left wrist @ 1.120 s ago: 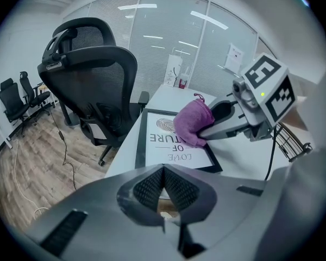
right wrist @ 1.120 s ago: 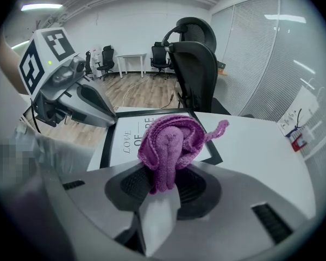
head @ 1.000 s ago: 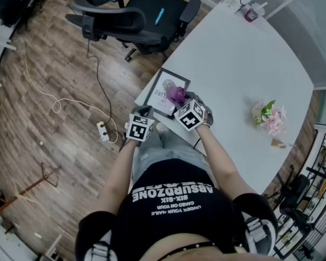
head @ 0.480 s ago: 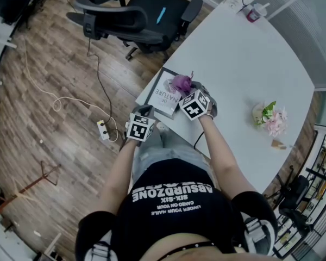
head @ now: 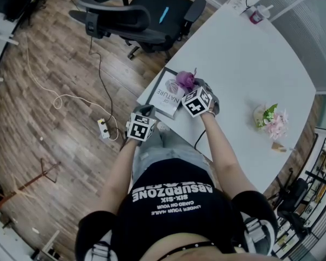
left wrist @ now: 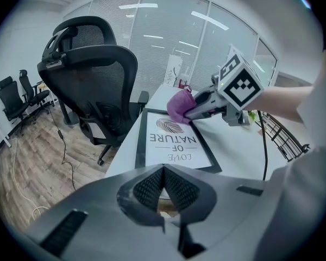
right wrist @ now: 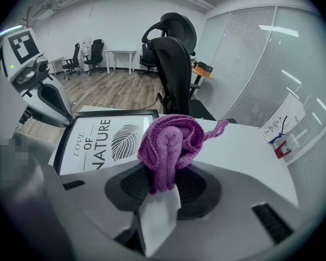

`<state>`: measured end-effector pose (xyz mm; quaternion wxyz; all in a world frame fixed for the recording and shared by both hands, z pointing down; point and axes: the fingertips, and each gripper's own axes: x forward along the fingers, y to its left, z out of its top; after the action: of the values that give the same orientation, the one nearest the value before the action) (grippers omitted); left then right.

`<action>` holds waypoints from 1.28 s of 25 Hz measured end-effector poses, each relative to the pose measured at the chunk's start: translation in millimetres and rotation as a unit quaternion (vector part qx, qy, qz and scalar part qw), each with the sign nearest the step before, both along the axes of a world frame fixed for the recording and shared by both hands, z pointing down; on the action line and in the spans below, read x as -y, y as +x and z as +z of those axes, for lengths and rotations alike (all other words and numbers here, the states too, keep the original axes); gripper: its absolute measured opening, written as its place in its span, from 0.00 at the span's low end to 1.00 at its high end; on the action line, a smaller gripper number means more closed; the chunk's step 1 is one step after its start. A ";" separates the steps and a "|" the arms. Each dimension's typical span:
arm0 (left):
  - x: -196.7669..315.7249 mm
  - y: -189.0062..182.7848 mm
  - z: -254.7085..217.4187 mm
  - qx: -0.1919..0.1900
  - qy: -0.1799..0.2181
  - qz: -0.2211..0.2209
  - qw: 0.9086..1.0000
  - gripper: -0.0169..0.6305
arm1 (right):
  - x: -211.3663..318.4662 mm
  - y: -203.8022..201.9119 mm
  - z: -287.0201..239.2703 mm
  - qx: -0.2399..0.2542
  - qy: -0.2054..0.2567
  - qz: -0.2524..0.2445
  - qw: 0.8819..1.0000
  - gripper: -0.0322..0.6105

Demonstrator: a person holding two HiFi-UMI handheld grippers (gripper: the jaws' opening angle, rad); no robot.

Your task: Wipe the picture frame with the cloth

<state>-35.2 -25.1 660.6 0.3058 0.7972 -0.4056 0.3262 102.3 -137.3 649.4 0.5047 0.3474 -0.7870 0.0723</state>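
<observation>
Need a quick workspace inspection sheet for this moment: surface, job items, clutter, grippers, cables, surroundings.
Surface: white table, matte, no spills seen.
Job's things: black-framed picture lying flat at the near corner; purple knitted cloth at its far edge.
Clutter: pink-and-white flower bunch; small red bottle at the far end.
Grippers: left gripper shut, empty, short of the table edge; right gripper shut on the cloth.
Cables: white cable and power strip on the floor.
Surroundings: black mesh office chair, wooden floor.
</observation>
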 end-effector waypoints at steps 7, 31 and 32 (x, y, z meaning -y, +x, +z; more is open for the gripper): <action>0.5 0.4 0.2 0.001 -0.001 0.001 1.000 0.05 | 4.8 -1.5 1.5 -0.010 0.012 -0.005 1.000 0.24; 2.9 0.5 0.4 0.003 0.000 0.008 1.000 0.05 | 23.4 -29.8 6.8 -0.032 0.044 -0.031 0.998 0.24; 2.9 0.4 0.3 0.003 0.000 0.007 1.000 0.05 | 24.5 -31.2 6.9 -0.031 0.046 -0.033 0.998 0.24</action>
<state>-34.8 -28.0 660.9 0.3027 0.7991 -0.4005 0.3306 71.1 -161.7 656.2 0.5147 0.3462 -0.7843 0.0083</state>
